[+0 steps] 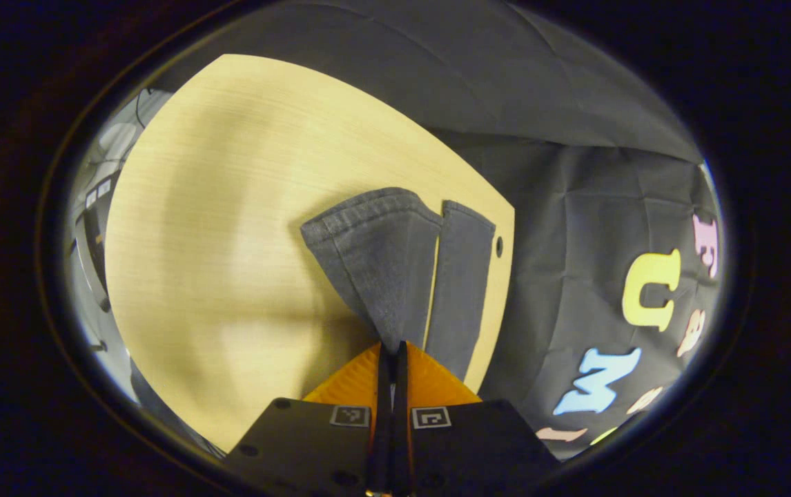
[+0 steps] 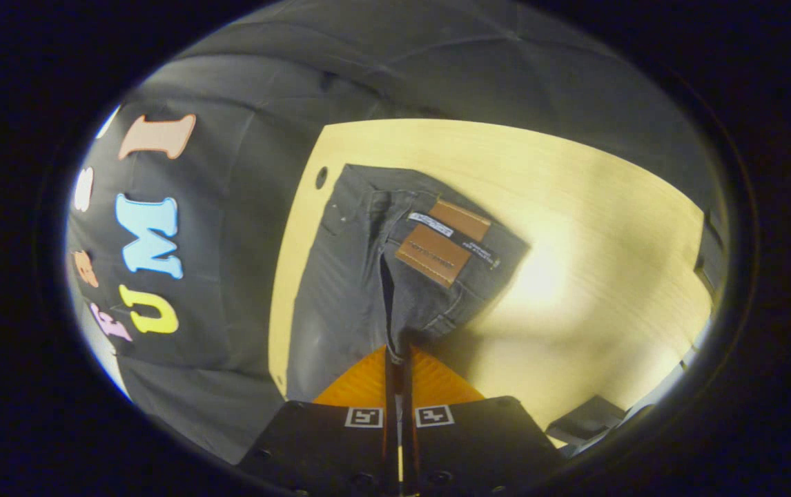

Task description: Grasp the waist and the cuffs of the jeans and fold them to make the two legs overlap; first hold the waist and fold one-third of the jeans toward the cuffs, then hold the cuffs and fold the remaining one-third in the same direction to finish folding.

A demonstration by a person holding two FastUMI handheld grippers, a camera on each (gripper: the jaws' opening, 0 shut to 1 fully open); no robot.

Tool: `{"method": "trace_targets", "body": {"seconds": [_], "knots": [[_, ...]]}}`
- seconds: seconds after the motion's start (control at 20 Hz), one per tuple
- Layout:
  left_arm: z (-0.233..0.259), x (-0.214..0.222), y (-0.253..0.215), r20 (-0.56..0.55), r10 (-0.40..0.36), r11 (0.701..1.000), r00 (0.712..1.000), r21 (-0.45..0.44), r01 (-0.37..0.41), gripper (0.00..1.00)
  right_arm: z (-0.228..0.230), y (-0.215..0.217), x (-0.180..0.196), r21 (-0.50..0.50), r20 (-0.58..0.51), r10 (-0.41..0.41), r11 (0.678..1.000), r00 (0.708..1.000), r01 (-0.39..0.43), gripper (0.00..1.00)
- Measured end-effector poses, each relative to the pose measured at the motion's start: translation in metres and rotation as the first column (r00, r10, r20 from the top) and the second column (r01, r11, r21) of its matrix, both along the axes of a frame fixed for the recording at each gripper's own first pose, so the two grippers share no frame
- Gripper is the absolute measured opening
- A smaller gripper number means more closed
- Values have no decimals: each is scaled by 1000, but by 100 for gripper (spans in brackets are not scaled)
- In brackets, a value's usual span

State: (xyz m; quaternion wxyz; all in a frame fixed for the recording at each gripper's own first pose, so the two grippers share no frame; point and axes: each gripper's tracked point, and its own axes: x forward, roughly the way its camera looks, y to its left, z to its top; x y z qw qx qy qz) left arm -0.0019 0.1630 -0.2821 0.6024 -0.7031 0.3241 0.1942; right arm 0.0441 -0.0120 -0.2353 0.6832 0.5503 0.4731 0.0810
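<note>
Both grippers, left (image 1: 393, 353) & right (image 2: 398, 355), pinch jeans (image 2: 361, 276) over table (image 2: 575, 228).

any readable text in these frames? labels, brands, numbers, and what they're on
Nothing legible.
Brown patch at the jeans waist: print too small to read.
Dark strip tag across the patch: blurred.
Square markers on the left gripper and right gripper: patterns, no text.

A recording booth, not a home: draped with black cloth walls (image 1: 575, 207) around a pale wood-grain desk (image 1: 230, 207), with cables and dark equipment (image 1: 102, 200) glimpsed beyond the desk's edge
</note>
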Motion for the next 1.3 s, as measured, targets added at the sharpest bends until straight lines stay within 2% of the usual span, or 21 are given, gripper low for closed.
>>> {"method": "trace_targets", "body": {"seconds": [0.1,0.15,0.2,0.3,0.45,0.5,0.55,0.75,0.85,0.9,0.95,1.2,1.3], "knots": [[17,10,0,5,5,1000,1000,3,-5,8,24,3,10,43,23,67,997,997,-68,2],[28,15,-1,5,0,1000,1000,8,0,3,39,4,18,67,35,88,994,995,-90,2],[39,25,-3,14,0,1000,1000,4,0,8,56,6,29,99,50,103,989,993,-107,2],[62,46,-5,31,10,999,999,-31,-9,8,88,9,54,154,85,115,980,990,-127,2],[88,83,-3,62,55,993,997,-105,-49,8,125,8,92,184,119,109,974,987,-130,1],[89,96,-4,65,61,992,996,-118,-53,3,131,9,105,185,124,110,974,986,-132,1],[90,106,-3,65,60,991,996,-121,-52,8,135,12,118,184,126,114,974,986,-136,2],[86,148,-3,79,49,987,996,-157,-36,8,137,25,157,213,82,83,972,993,-99,1],[76,171,-5,76,32,989,997,-147,-20,8,133,33,178,215,75,58,974,995,-73,2],[70,184,-6,78,20,991,997,-135,-9,3,127,36,190,206,80,46,977,996,-61,1],[66,196,-5,83,7,993,997,-121,3,8,118,41,201,195,89,32,980,996,-49,2],[46,245,-23,126,-107,993,986,-28,111,8,73,55,237,113,166,-27,994,986,8,2],[36,260,-32,125,-174,985,977,33,171,8,64,60,248,119,199,-41,993,979,18,2]]}}
